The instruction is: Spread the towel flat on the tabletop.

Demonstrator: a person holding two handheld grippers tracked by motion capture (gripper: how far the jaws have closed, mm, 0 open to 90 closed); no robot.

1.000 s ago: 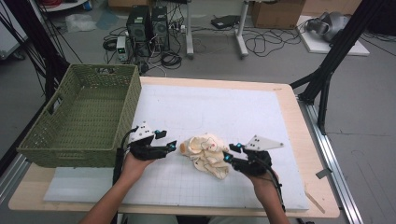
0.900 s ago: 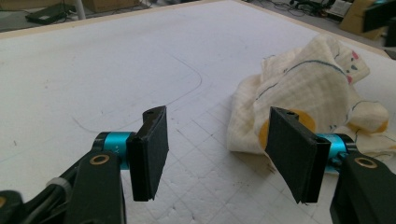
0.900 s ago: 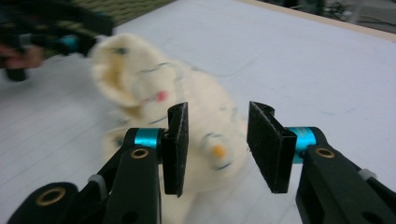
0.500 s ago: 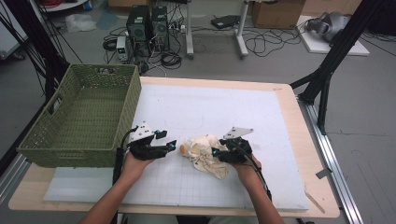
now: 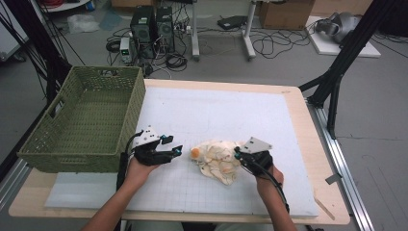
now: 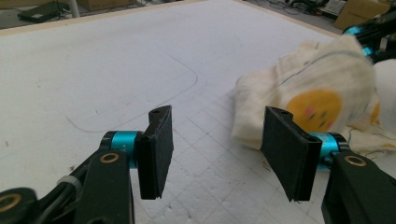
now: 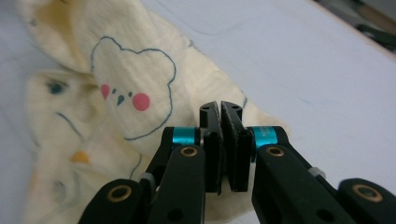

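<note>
On the table, near edge: findings as follows.
Cloth: a crumpled cream cotton cloth printed with cartoon faces [image 5: 217, 159] lies on the white foam mat [image 5: 216, 115], between the two hands.
Right gripper [image 7: 220, 112]: jaws have just been closing and now stand pressed together at the cloth's right edge; whether any fabric is pinched between them cannot be told.
Left gripper [image 6: 215, 140]: jaws apart, nothing between them, having just been narrowing slightly; low over the mat, just beside the cloth, not touching.
Basket: a green woven rectangular basket [image 5: 62, 144] stands at the table's left, well apart from the cloth.
</note>
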